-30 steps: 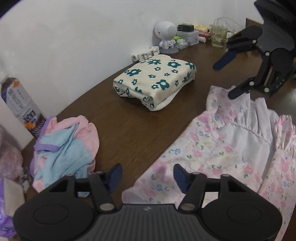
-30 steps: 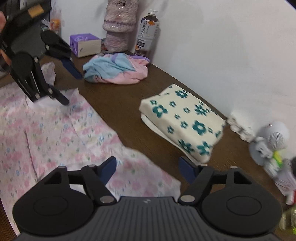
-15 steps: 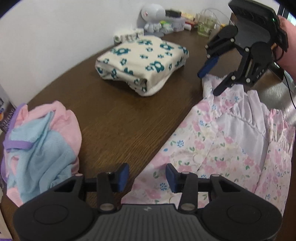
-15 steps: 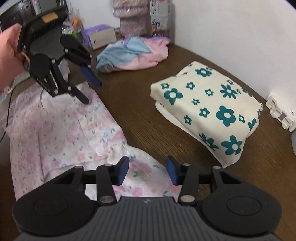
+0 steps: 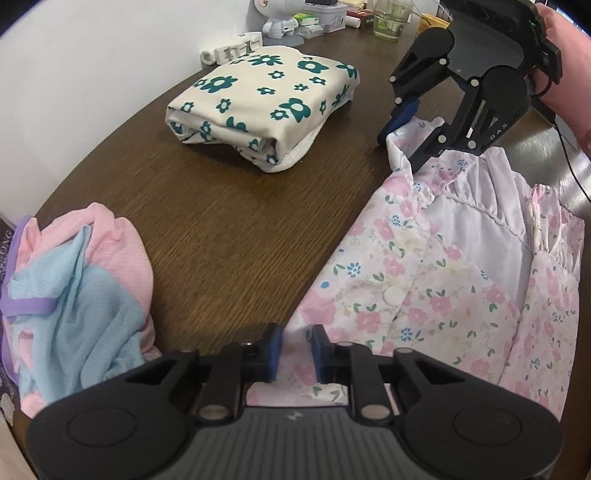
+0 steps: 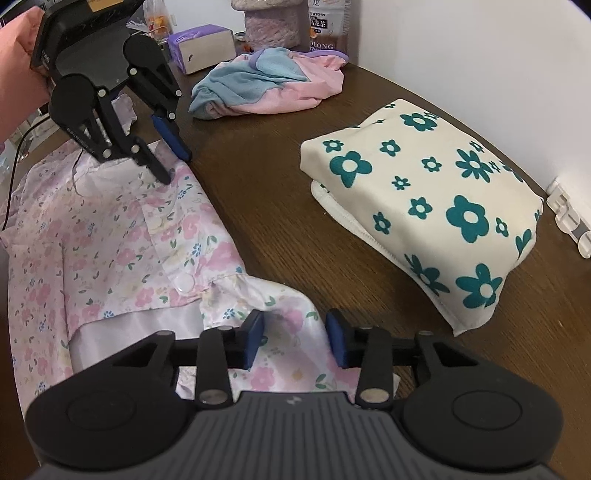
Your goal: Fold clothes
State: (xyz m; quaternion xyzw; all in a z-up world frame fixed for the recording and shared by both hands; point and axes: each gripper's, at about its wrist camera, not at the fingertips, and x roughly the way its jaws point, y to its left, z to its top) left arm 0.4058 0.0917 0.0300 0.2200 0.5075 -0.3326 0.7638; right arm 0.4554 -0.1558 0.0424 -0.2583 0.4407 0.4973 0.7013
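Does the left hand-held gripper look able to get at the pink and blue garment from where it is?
Probably yes: the pink and blue garment lies just beside the left hand-held gripper, nothing between them, though floral fabric sits between its fingers.

Hidden edges and cut-off clutter around our two tools

Under our left gripper (image 5: 294,350) the near hem of the pink floral satin garment (image 5: 436,295) disappears behind the black housing, so we cannot judge its grip. Far ahead, the small jars and boxes by the wall (image 5: 332,18) are too small to identify, and the brown-labelled drink bottle (image 6: 327,26) is cropped at the top.
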